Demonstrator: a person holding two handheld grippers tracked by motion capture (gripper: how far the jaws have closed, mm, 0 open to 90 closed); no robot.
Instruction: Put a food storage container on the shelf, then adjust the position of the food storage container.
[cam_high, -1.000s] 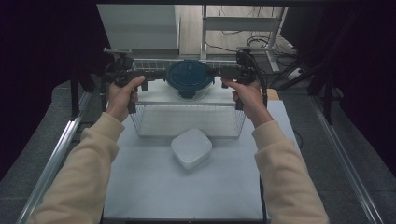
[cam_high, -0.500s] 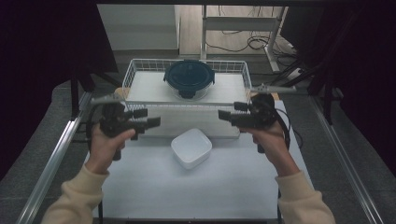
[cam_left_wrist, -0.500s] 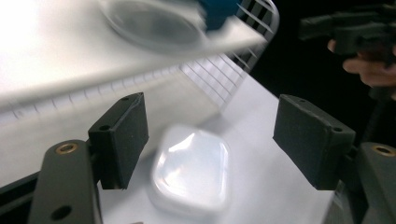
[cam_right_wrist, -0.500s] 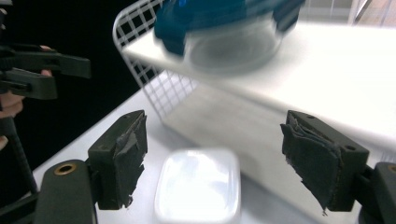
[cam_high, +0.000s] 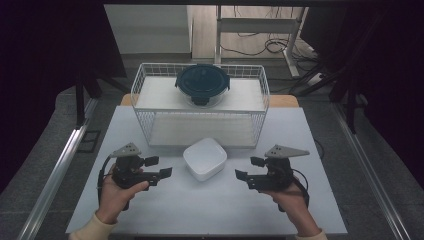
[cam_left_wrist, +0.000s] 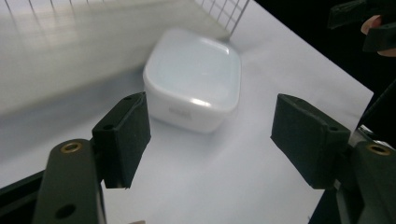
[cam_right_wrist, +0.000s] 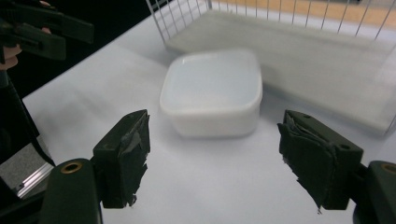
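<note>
In the high view, the white container (cam_high: 204, 158) is seen on the table (cam_high: 200, 210), just in front of the wire basket (cam_high: 200, 107) at 12 o'clock, in which a dark-lidded bowl (cam_high: 202, 84) rests. The left gripper (cam_high: 161, 167) is held at 9 o'clock of the container, the right gripper (cam_high: 246, 168) at 3 o'clock.

In the left gripper view, the jaws are seen apart, having just been closing, with nothing between them; the container (cam_left_wrist: 194, 79) lies ahead at 12 o'clock.

In the right gripper view, the same is shown: jaws apart after closing slightly, the container (cam_right_wrist: 212, 91) ahead, untouched.

Glossy white plastic box (cam_high: 204, 158); white wire basket (cam_high: 150, 125); matt table (cam_high: 200, 210).
</note>
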